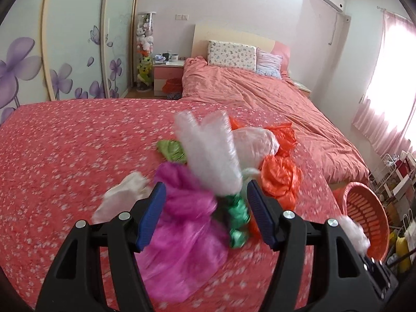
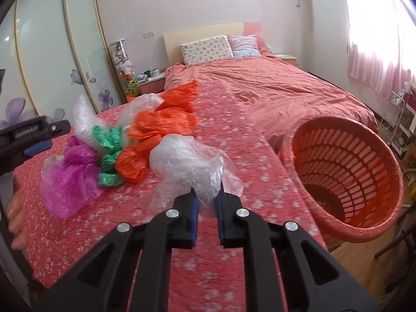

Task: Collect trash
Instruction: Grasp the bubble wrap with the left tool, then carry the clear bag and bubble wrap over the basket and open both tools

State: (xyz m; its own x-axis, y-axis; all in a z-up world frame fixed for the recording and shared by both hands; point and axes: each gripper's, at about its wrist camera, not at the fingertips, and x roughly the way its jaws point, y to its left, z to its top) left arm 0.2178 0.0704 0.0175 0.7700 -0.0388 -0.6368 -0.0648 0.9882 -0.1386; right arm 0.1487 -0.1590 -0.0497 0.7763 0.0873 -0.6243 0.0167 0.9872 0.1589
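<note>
A pile of crumpled plastic bags lies on the red floral cloth [image 1: 65, 156]: a magenta bag [image 1: 182, 234], a green bag [image 1: 236, 218], orange bags [image 1: 280, 179], a clear bubble-wrap piece [image 1: 208, 150] and a whitish bag [image 1: 254, 143]. My left gripper [image 1: 206, 215] is open just above the magenta and green bags. My right gripper [image 2: 207, 208] is shut on a clear plastic bag [image 2: 187, 163] and holds it over the cloth, left of the orange slatted basket [image 2: 345, 174]. The pile also shows in the right wrist view [image 2: 104, 156], with my left gripper [image 2: 36, 140] beside it.
The basket [image 1: 364, 221] leans tilted at the cloth's right edge. A bed with a pink quilt [image 1: 260, 98] and pillows lies beyond. A nightstand with mugs [image 1: 169, 65] and a wardrobe with purple flowers [image 1: 52, 65] stand at the back left. A wire rack [image 2: 400, 119] stands at the right.
</note>
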